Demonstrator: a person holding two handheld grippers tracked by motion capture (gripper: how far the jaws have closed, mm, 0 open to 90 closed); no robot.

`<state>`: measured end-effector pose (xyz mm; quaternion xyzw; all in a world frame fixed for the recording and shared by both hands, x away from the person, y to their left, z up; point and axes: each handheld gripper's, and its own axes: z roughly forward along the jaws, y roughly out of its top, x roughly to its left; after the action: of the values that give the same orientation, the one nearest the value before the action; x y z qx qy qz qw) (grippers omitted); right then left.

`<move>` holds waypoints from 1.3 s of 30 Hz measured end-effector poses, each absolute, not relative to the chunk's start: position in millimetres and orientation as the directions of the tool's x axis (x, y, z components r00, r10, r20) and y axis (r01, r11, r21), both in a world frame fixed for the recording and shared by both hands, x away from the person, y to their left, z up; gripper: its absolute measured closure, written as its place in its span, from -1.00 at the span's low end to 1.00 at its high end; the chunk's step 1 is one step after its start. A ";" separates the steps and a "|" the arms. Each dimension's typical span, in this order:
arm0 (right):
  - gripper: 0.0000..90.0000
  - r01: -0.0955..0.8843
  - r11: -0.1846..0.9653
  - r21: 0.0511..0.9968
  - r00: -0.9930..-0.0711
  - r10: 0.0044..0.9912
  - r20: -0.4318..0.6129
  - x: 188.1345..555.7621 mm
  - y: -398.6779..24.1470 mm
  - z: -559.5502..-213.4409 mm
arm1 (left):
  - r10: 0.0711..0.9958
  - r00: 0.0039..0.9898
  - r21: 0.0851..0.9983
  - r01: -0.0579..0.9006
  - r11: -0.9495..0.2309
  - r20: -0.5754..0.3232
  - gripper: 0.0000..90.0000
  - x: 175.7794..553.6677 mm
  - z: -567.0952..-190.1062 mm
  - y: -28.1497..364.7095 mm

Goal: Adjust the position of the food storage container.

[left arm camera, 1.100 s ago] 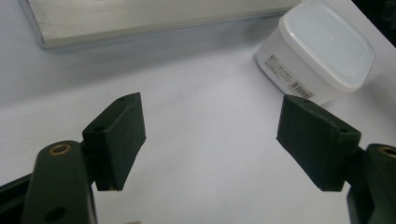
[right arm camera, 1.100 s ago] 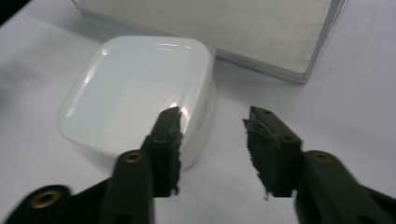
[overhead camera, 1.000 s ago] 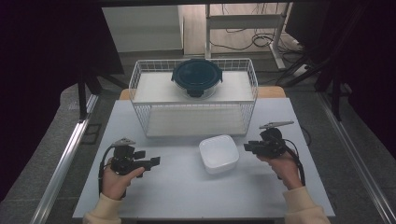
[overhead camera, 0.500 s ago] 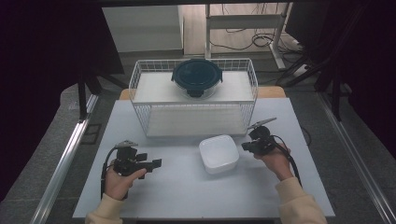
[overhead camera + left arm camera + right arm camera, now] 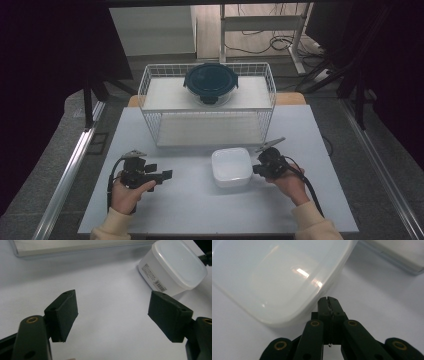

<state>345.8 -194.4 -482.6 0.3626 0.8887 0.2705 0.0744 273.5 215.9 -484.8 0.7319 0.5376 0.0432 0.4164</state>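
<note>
Plastic container (image 5: 231, 167), white and square with rounded corners and a lid on top, sits on the table (image 5: 200, 210) just beside the right gripper (image 5: 256, 169), on the side its tips point to. In the right gripper view the container (image 5: 274, 277) lies right ahead of the tips, its rounded lid edge very close to them; whether they touch it I cannot tell. The jaws of this gripper have just been closing and now stand pressed together with nothing between them.

From the left gripper (image 5: 112, 312) the container (image 5: 172, 267) lies ahead and off to one side, well apart, a barcode label on its wall. These jaws stand wide, with bare table between them.

Beyond both grippers stands a white wire rack (image 5: 150, 87), and on its upper shelf rests a round dark-lidded container (image 5: 210, 82).
</note>
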 end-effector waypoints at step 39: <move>1.00 0.524 0.610 0.595 -0.769 0.639 0.021 394.0 -149.6 -456.2 | 0.820 0.419 0.657 0.751 -0.071 -0.390 -0.47 274.9 -485.0 219.6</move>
<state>394.0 -149.6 -456.2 0.3260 0.8918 0.2981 0.0971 274.9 219.6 -485.0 0.7307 0.5374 0.0413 0.4190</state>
